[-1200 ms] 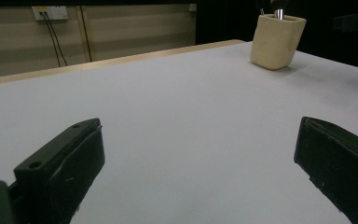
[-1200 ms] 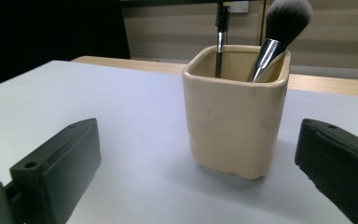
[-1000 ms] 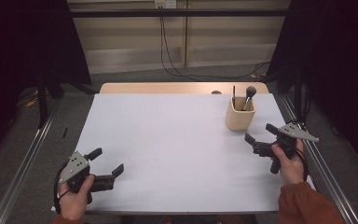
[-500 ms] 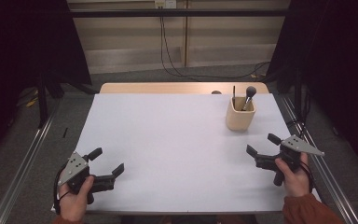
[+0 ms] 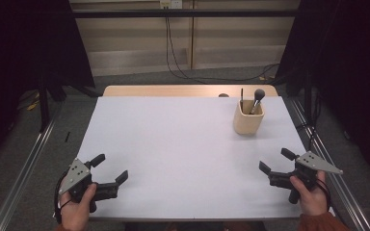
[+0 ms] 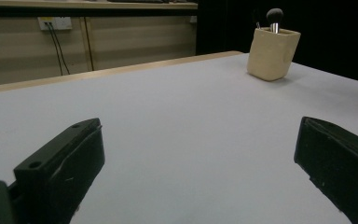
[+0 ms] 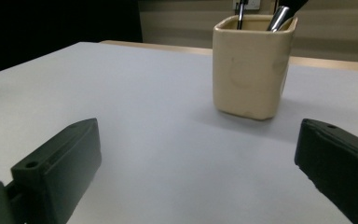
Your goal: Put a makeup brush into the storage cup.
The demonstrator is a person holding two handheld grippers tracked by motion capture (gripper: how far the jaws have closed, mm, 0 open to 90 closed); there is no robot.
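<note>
A cream square holder (image 5: 248, 121) stands at the back right of the white table (image 5: 183, 144), with a makeup brush (image 5: 257, 98) and a thin dark stick (image 5: 242, 96) upright in it. My left gripper (image 5: 110, 168) rests open at the front left corner, nothing between its jaws. At the front right my right gripper (image 5: 275, 160) is open too, a good way in front of the holder. The holder (image 6: 272, 52) sits far off in the left gripper view. Much nearer in the right gripper view, the holder (image 7: 251, 65) stands ahead between the jaws.
A bare wooden strip (image 5: 173, 90) runs along the table's far edge, with a small dark round thing (image 5: 223, 95) on it. Metal rails (image 5: 24, 163) flank both sides. Cables (image 5: 183, 57) hang down the back wall to the floor.
My right gripper has drawn back from beside the holder toward the front right edge and come lower. The left gripper has stayed where it was.
</note>
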